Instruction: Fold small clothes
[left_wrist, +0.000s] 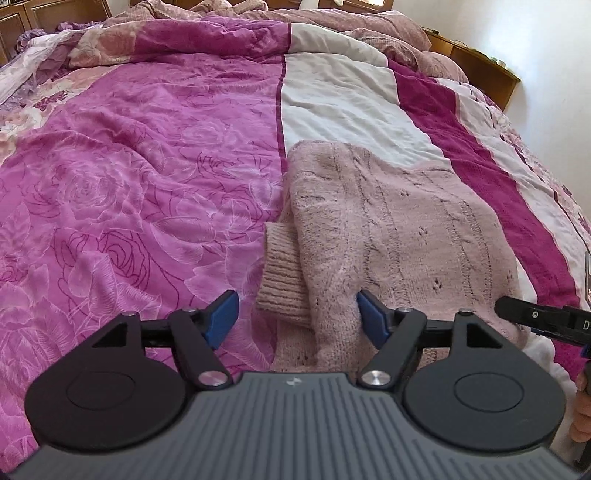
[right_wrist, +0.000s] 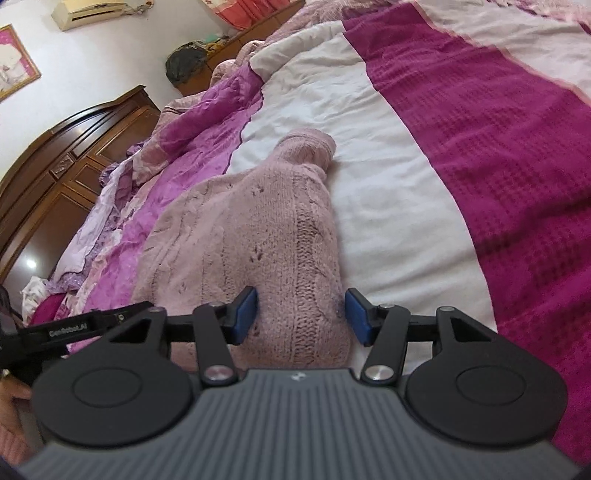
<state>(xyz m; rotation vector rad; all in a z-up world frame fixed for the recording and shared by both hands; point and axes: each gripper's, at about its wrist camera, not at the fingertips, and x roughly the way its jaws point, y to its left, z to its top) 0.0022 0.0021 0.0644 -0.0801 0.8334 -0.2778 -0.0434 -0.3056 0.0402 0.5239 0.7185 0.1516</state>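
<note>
A pale pink knitted sweater (left_wrist: 399, 236) lies folded on the bed, its ribbed cuff (left_wrist: 280, 280) sticking out at the left side. My left gripper (left_wrist: 297, 315) hangs over the near edge with its jaws open wide. The cuff and a fold lie between the blue pads (left_wrist: 221, 314), and the left pad stands apart from the wool. In the right wrist view the sweater (right_wrist: 236, 229) runs away from me, its collar (right_wrist: 306, 147) at the far end. My right gripper (right_wrist: 301, 315) is shut on a thick rounded fold at the near right edge, with wool filling the gap.
The bed carries a quilt with a pink rose print (left_wrist: 129, 192), a white band (right_wrist: 388, 206) and a magenta stripe (right_wrist: 498, 166). A dark wooden headboard (right_wrist: 55, 177) and crumpled bedding (left_wrist: 33, 62) lie beyond. A hand (right_wrist: 11, 398) holds the left tool.
</note>
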